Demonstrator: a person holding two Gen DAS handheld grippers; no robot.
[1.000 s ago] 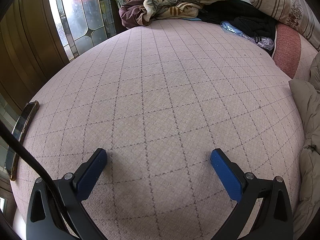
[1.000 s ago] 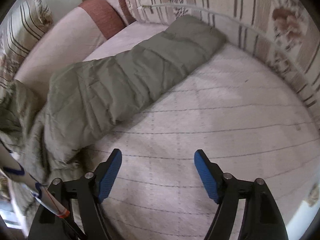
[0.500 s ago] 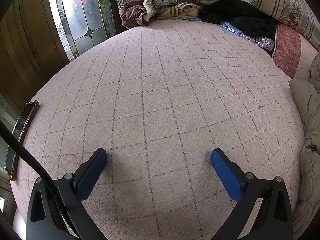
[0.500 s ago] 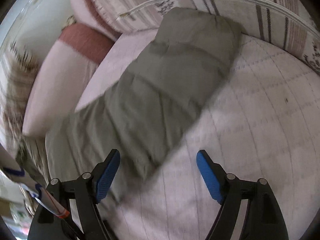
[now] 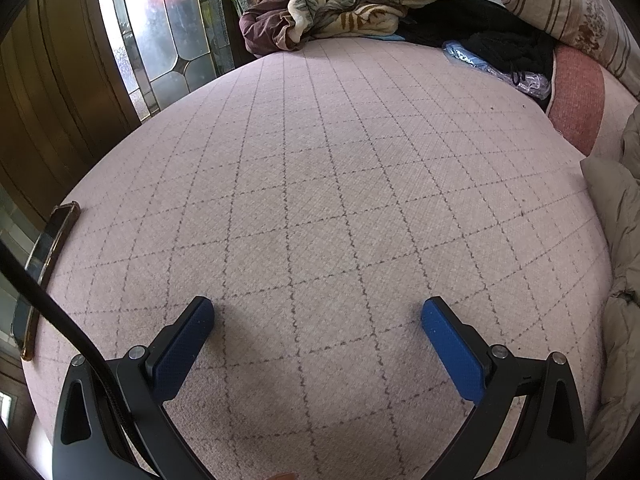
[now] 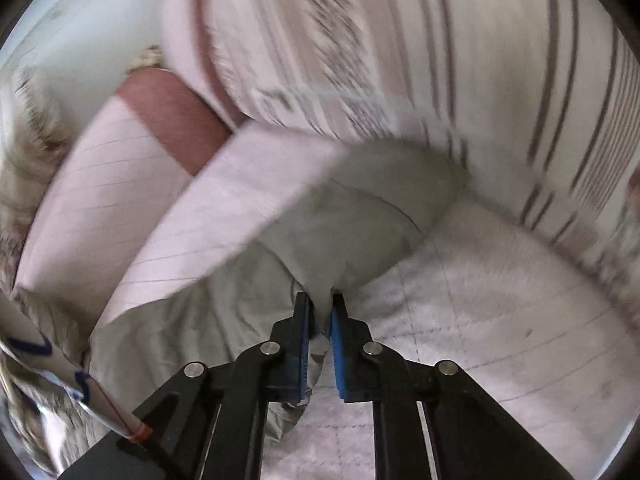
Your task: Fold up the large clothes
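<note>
The right tool (image 6: 320,312) is pinching the olive padded coat (image 6: 360,216) at centre frame on the bed (image 6: 500,280); soft and bulky, it is probably needing an edge grip. The left tool (image 5: 318,320) is hanging spread wide apart.

No readable text, label, brand or number shows in either view (the blue marks on the white strip (image 6: 40,354) at the right view's edge stay illegible).
</note>
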